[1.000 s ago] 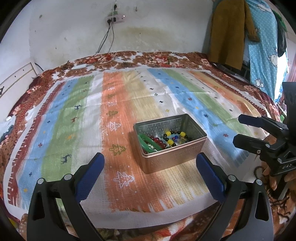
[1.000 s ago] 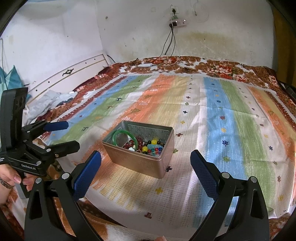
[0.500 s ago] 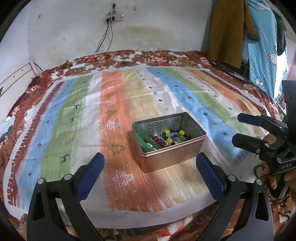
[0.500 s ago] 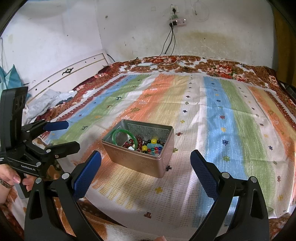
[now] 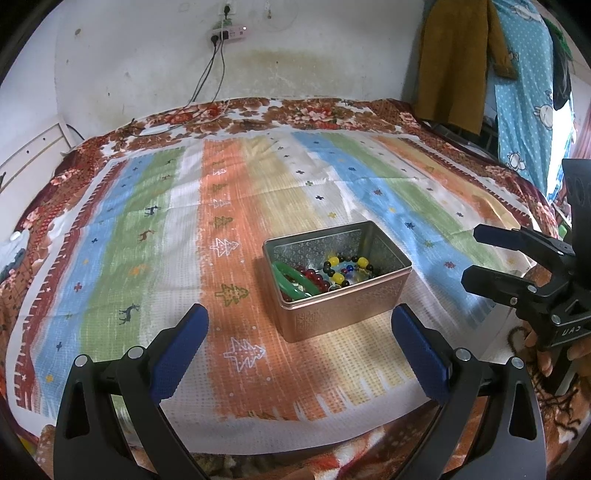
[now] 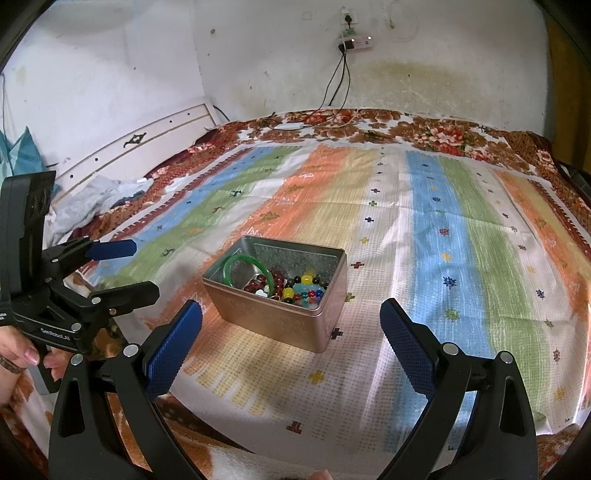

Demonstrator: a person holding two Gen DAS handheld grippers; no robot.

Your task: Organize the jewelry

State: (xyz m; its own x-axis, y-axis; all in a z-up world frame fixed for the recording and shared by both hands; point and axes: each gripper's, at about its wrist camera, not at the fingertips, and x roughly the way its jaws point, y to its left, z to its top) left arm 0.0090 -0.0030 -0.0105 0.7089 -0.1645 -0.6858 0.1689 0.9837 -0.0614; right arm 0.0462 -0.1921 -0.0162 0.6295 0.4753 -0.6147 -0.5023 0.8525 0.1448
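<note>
An open copper-coloured metal tin [image 5: 343, 314] [image 6: 280, 325] stands on the striped cloth. Inside lie a green bangle [image 5: 290, 282] [image 6: 242, 267], dark red beads [image 6: 275, 280] and a yellow-and-black bead bracelet [image 5: 345, 267] [image 6: 301, 288]. My left gripper [image 5: 299, 343] is open and empty, just short of the tin; it also shows at the left of the right wrist view [image 6: 123, 267]. My right gripper [image 6: 291, 339] is open and empty, just short of the tin; it shows at the right of the left wrist view [image 5: 476, 254].
The striped cloth [image 5: 155, 258] covers a bed with a floral blanket [image 5: 295, 114]. A wall with a power strip and cables [image 5: 225, 35] is behind. Clothes [image 5: 454, 59] hang at the right. A white headboard [image 6: 147, 147] and crumpled cloth [image 6: 96, 199] lie at the left.
Both grippers have stayed open. The left wrist view has shifted slightly, so the tin sits a little higher in its frame.
</note>
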